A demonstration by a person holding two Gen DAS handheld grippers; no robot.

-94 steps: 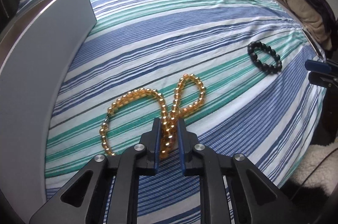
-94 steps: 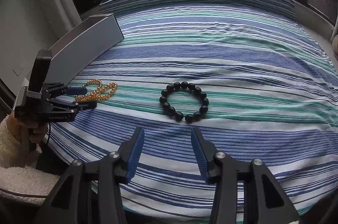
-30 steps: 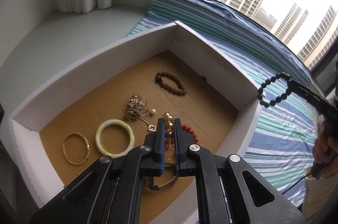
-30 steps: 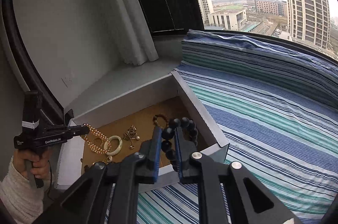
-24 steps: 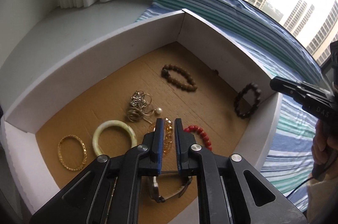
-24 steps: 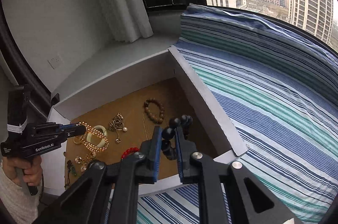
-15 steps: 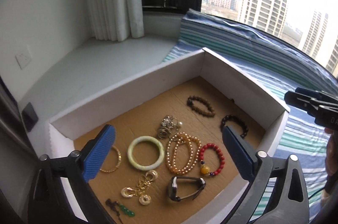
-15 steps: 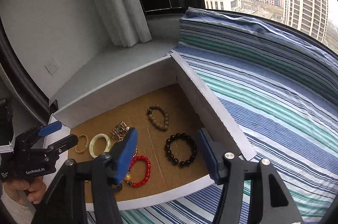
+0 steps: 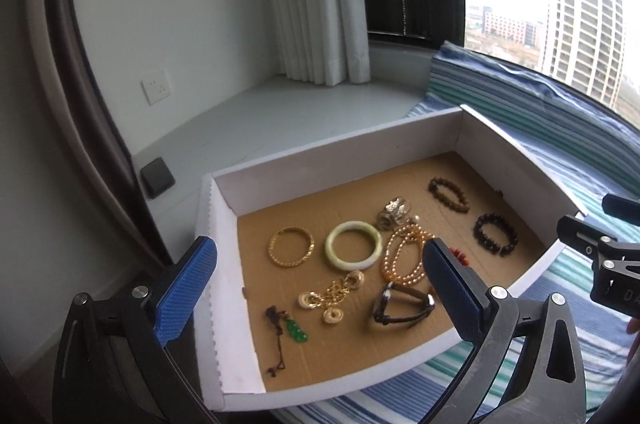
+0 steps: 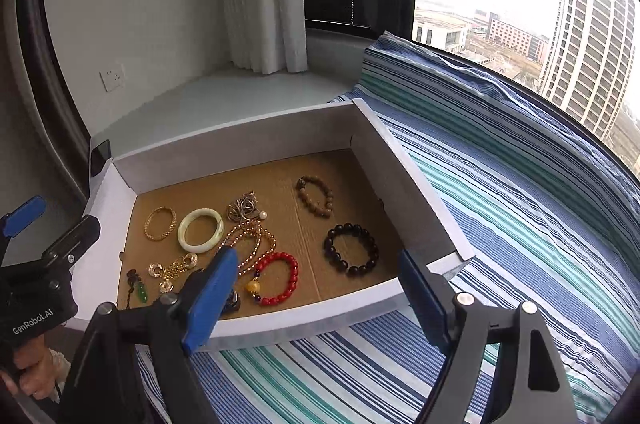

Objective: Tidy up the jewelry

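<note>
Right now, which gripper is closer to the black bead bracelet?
Right. The right gripper hangs just before the black bead bracelet, over the box's near wall; the left gripper sits beyond the opposite side.

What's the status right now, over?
Left gripper open, empty. Right gripper opening, empty. Black bracelet and amber beads lie in box. Nothing in the way.
</note>
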